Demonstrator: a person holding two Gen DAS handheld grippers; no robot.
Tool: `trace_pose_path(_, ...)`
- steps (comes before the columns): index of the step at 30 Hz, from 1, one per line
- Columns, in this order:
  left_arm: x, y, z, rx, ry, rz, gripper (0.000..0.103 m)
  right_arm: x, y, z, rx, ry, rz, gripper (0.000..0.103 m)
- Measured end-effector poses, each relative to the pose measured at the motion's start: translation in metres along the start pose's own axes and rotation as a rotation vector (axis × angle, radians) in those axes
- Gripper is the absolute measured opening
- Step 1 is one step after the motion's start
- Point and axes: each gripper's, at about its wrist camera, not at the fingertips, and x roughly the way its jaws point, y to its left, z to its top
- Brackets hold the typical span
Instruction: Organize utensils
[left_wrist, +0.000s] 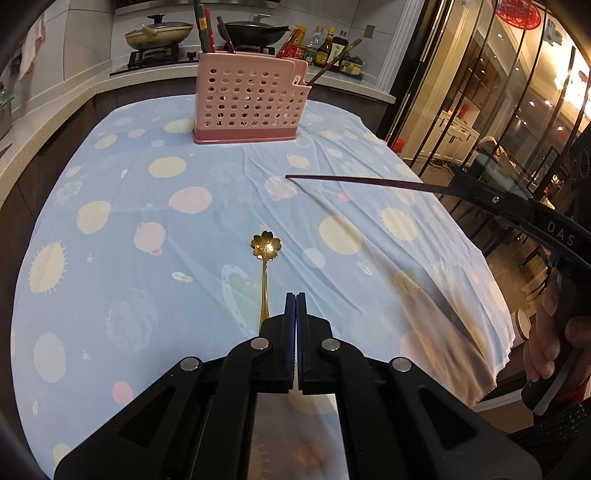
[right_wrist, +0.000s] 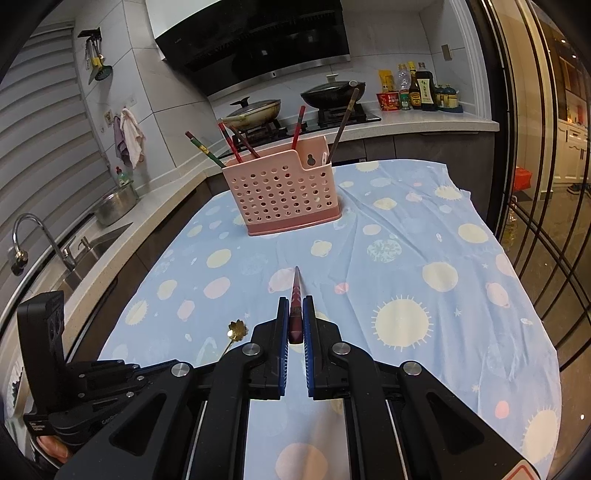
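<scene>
Several chopsticks already stand in the pink perforated plastic utensil holder (right_wrist: 284, 192), while the right gripper (right_wrist: 295, 314) clamps a dark red chopstick (right_wrist: 296, 299) well short of it, and the gold flower-bowled spoon (left_wrist: 265, 273) lies nearer still, beside the empty, closed left gripper (left_wrist: 296, 306).

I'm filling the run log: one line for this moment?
left tool: shut, empty, beside gold spoon | right tool: shut on chopstick | pink holder: ahead

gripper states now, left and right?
Left gripper: closed, empty; gold spoon lies beside it on the cloth.
Right gripper: closed on a dark red chopstick.
</scene>
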Motion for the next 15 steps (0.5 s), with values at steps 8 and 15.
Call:
trace_pose_path(8, 0.024, 0.009, -0.023, -0.018, 0.087, 0.068, 0.022, 0.002, -0.002, -0.004, 0.009, 0.016, 0.000, 0.007)
trace_pose_path(15, 0.033, 0.011, -0.030, -0.047, 0.103, 0.051, 0.022, 0.004, 0.000, -0.009, 0.005, 0.025, 0.001, 0.007)
